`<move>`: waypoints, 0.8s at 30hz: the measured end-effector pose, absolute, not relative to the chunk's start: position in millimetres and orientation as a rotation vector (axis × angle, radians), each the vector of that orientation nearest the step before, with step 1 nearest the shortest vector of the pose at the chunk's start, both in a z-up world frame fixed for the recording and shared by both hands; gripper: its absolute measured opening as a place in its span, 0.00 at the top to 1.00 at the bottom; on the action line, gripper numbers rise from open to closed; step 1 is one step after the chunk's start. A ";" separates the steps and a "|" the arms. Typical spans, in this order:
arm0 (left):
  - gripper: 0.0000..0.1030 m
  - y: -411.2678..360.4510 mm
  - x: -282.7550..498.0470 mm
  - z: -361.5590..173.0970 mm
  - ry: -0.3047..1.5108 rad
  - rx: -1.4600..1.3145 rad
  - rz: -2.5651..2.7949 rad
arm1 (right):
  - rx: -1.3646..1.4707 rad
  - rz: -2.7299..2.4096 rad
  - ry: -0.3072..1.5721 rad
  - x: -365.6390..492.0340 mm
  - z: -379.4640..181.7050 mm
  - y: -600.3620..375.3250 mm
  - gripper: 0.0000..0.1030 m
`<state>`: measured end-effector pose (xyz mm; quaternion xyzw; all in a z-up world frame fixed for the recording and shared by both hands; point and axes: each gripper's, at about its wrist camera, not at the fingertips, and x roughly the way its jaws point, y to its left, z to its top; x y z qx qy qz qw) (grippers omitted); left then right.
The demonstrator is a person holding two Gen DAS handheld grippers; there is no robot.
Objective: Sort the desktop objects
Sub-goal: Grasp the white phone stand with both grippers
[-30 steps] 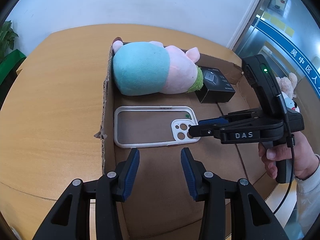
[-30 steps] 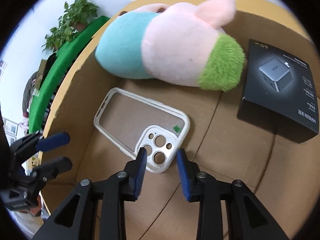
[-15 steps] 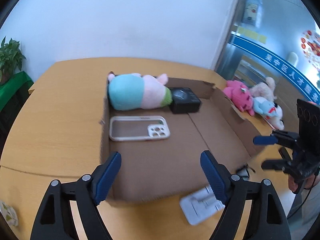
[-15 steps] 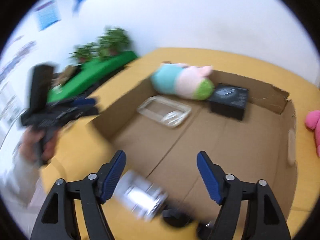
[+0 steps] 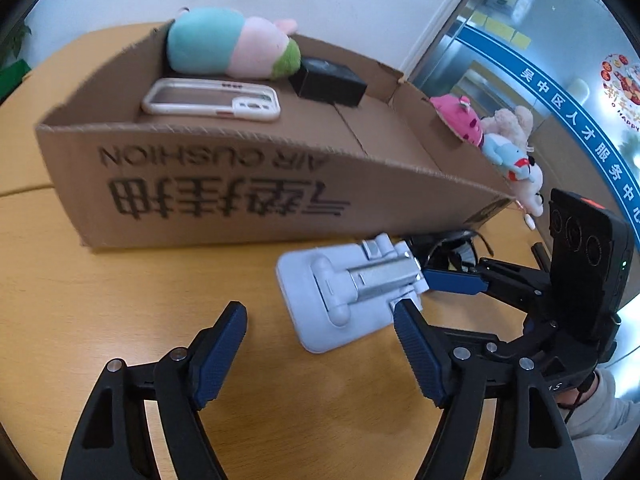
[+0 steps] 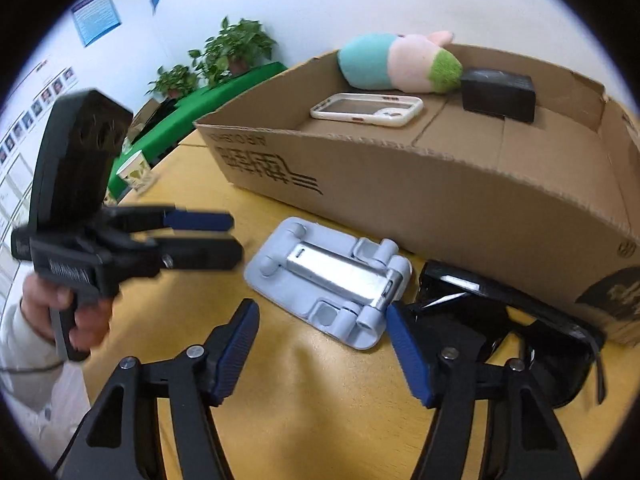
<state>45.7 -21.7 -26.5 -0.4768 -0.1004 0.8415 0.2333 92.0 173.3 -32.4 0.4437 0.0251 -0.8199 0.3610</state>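
On the desk (image 6: 120, 216) both tongs, left (image 5: 320, 354) and right (image 6: 322, 350), gape wide around the folded phone stand (image 6: 328, 280); they'll probably collide, or knock the sunglasses (image 6: 500, 320) beside it.

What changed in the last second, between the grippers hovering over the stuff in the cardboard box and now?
Both grippers pulled back out of the brown cardboard box and dropped toward the grey folding phone stand on the wooden table. The left gripper and right gripper opened wide; neither holds anything. The plush pig, white phone case and black carton stayed put.
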 end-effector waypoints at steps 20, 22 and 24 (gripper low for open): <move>0.64 -9.5 64.2 -33.5 -0.096 -1.317 2.408 | 1.136 -2.203 0.026 106.5 -46.0 171.6 0.62; 0.65 -10.3 68.5 -32.0 -0.097 -1.317 2.415 | 1.138 -2.208 0.021 110.7 -45.5 171.6 0.62; 0.66 -10.3 73.8 -27.2 -0.088 -1.300 2.433 | 1.137 -2.212 0.002 113.5 -45.1 173.0 0.62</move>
